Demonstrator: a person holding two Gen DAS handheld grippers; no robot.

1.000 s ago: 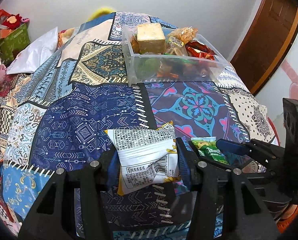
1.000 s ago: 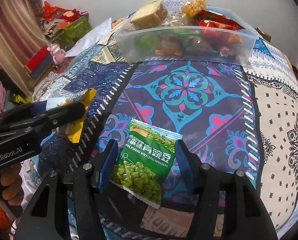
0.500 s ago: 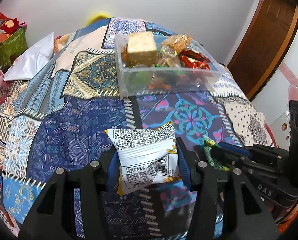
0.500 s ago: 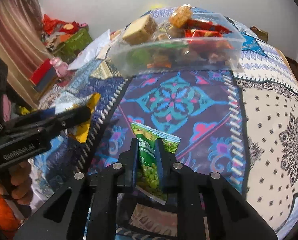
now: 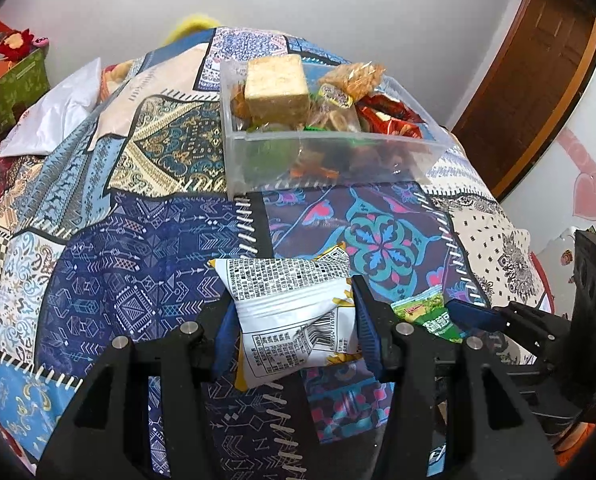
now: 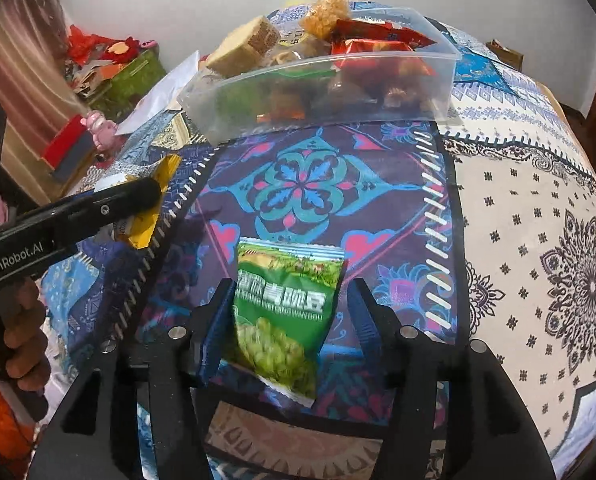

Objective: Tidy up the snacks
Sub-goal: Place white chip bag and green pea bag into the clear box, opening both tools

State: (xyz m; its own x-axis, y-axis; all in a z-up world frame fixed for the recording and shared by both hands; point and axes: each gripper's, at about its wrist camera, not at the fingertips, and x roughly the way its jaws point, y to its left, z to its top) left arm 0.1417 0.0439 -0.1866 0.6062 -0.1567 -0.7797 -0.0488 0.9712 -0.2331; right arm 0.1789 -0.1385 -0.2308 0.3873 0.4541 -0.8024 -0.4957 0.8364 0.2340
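Observation:
My left gripper (image 5: 294,320) is shut on a white and yellow snack packet (image 5: 294,312) and holds it above the patchwork bedspread (image 5: 138,280). My right gripper (image 6: 290,312) stands wide, its fingers (image 6: 218,320) apart from the green pea packet (image 6: 286,308) that sits tilted between them; whether the packet rests on the bedspread or is pinched I cannot tell. A clear plastic bin (image 5: 326,160) heaped with snacks stands further back, also in the right wrist view (image 6: 322,96). The left gripper shows at the left of the right wrist view (image 6: 130,200).
A tan cake block (image 5: 276,88) and red packets (image 5: 390,116) top the bin. A white pillow (image 5: 58,112) and a green box (image 5: 14,84) lie at the far left. A wooden door (image 5: 538,72) is at the right.
My right gripper closed tightly on the green packet half a second ago and now its jaws stand wide again. Both grippers have risen and moved closer to the bin. The left still holds its packet.

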